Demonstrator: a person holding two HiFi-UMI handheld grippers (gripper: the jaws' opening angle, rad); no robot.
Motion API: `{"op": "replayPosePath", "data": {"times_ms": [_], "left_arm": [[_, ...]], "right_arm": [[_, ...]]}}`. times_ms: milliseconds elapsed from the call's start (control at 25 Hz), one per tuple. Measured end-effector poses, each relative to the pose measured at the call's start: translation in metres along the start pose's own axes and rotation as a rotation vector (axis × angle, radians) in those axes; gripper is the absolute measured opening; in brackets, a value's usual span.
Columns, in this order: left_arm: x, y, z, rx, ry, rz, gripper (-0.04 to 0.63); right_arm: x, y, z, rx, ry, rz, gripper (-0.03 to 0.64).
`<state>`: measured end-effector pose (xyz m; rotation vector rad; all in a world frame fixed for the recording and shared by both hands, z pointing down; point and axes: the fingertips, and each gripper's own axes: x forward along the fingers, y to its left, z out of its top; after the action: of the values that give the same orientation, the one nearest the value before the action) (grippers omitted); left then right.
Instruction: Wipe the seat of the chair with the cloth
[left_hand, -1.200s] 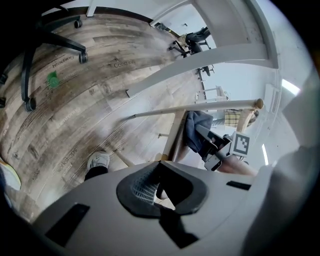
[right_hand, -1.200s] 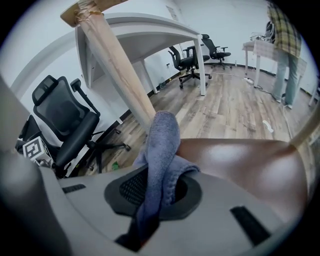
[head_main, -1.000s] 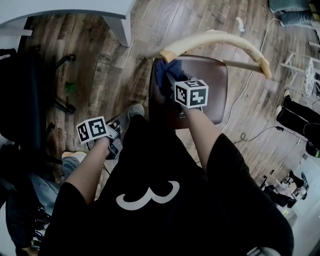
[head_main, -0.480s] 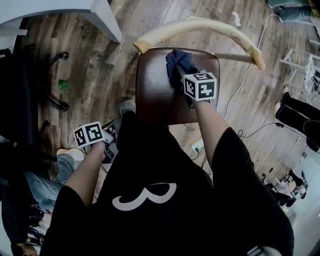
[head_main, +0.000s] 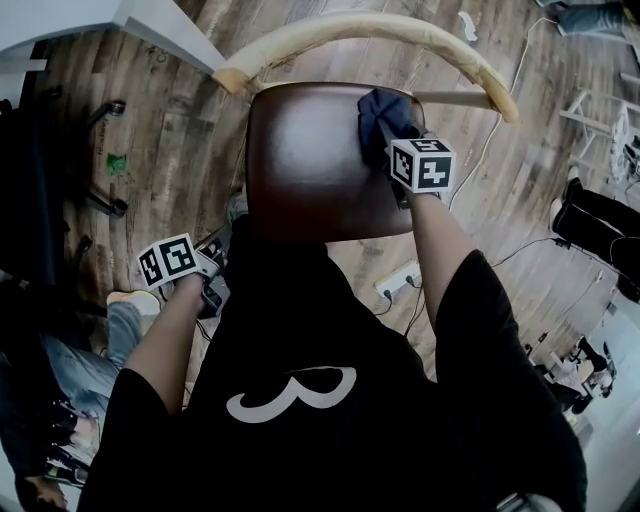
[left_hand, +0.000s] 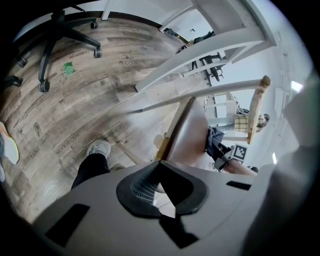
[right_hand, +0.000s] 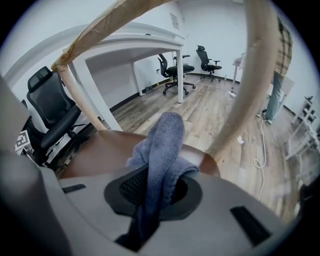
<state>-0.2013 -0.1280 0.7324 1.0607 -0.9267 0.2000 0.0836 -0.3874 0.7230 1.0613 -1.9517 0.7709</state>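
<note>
Across the seat (head_main: 300, 160) we have carried the cloth (head_main: 385, 108) to the right rear corner. The right claw (head_main: 385, 128) grips it; the left claw (left_hand: 160, 187) hangs clenched, empty. Risk: cloth bunched, poor contact; it may snag the backrest (head_main: 350, 30).

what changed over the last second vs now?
The right gripper, shut on the cloth, dragged it across the seat from the back left corner to the back right corner, just inside the backrest. The grip on the cloth did not change. The left gripper stayed shut, empty and low at the person's left side, off the chair.
</note>
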Motion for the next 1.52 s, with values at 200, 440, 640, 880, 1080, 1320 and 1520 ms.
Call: {"op": "replayPosePath", "data": {"times_ms": [200, 440, 640, 880, 1080, 1320, 1520], "left_arm": [[0.007, -0.010, -0.010, 0.023, 0.010, 0.008, 0.014], [0.010, -0.016, -0.018, 0.038, 0.013, 0.017, 0.014], [0.011, -0.012, -0.023, 0.040, 0.015, 0.030, 0.014], [0.010, -0.007, -0.025, 0.052, 0.019, 0.030, 0.014], [0.007, 0.002, -0.022, 0.047, 0.006, 0.027, 0.014], [0.003, 0.018, -0.014, 0.093, -0.012, 0.050, 0.014], [-0.007, 0.028, -0.007, 0.081, -0.021, 0.046, 0.014]], "right_arm": [[-0.018, -0.046, -0.018, 0.057, 0.011, -0.087, 0.043], [-0.028, -0.071, -0.027, 0.107, 0.013, -0.104, 0.043], [-0.033, -0.066, -0.018, 0.150, -0.050, -0.081, 0.043], [-0.056, -0.037, 0.005, 0.173, -0.159, -0.028, 0.043], [-0.067, 0.011, 0.033, 0.124, -0.238, 0.039, 0.043], [-0.067, 0.107, 0.051, 0.042, -0.273, 0.217, 0.043], [-0.051, 0.200, 0.038, 0.021, -0.201, 0.393, 0.043]]}}
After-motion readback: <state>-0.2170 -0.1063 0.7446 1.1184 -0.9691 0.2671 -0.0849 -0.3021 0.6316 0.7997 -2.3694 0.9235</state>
